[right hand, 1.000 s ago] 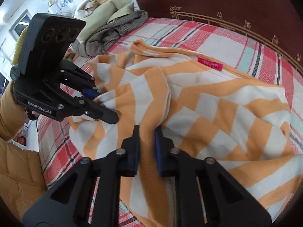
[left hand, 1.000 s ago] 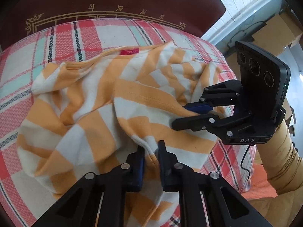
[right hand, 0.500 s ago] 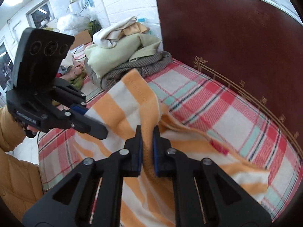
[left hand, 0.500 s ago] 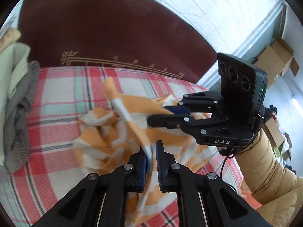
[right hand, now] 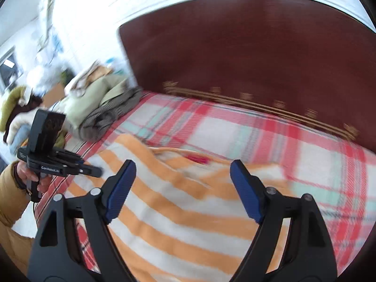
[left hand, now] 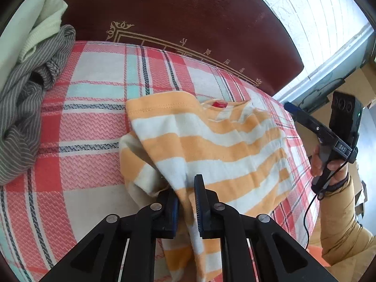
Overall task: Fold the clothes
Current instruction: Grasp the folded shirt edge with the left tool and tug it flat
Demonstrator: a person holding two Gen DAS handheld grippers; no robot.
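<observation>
Left gripper (left hand: 185, 202) is pinched down on a fold of the orange and white striped shirt (left hand: 211, 145), with cloth bunched between the blue pads so you can't see the pad faces properly. Right gripper (right hand: 181, 188) is spread wide with nothing in it, hovering above the shirt. The right wrist view is pretty smeared with blur, so fine detail there is a loss.

The shirt lies on the red plaid bedspread (left hand: 94, 108), partly folded over itself, and its lower edge runs out of the frame under the left gripper. A red neck label (left hand: 219, 104) peeks out near the collar, but I can't read it. A pile of other clothes (left hand: 30, 75) sits off to the left by the dark headboard (left hand: 178, 16), cut off by the frame edge.
</observation>
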